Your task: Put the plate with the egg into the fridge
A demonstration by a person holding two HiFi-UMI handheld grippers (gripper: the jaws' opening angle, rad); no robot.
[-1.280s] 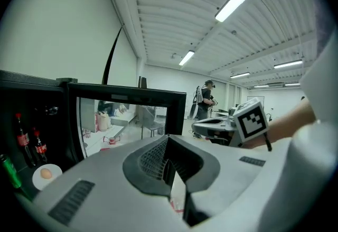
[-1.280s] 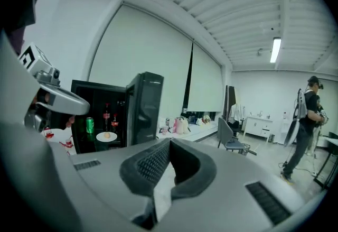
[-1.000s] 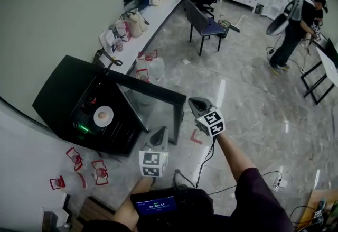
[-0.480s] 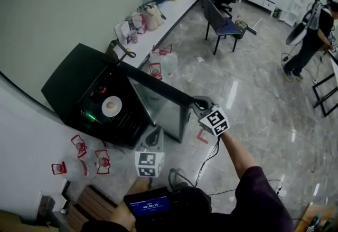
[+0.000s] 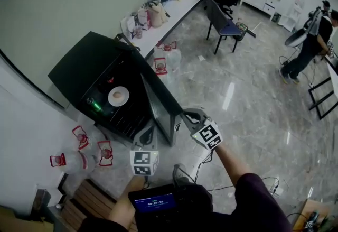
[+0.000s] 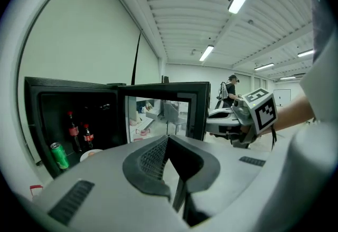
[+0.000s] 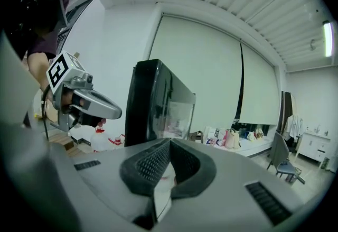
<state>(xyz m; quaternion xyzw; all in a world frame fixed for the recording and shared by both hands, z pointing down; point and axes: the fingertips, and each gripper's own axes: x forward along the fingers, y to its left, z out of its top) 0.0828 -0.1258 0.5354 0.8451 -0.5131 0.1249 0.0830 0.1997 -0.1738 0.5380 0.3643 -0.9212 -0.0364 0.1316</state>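
I see the plate (image 5: 118,96) with the egg (image 5: 119,94) on a shelf inside the fridge (image 5: 84,67), near a green can (image 6: 59,155). The door (image 5: 161,100) stands half open. My right gripper (image 5: 189,116) is at its edge and my left gripper (image 5: 149,131) hangs just in front, both with jaws together and empty.

The fridge (image 5: 79,70) door (image 5: 161,104) stands only part-way open. Its glass panel slants across the mouth and leaves me a wedge of free room on the left side. My right gripper (image 5: 186,116) sits at the door's free edge, outside that wedge, and my left gripper (image 5: 149,131) faces the gap. Inside, a green can (image 6: 59,155) and two bottles (image 6: 74,129) crowd the left wall, with the plate (image 5: 118,95) on the shelf beside them. Jugs (image 5: 79,136) clutter the floor left of the fridge. The floor (image 5: 248,99) to my right lies open.
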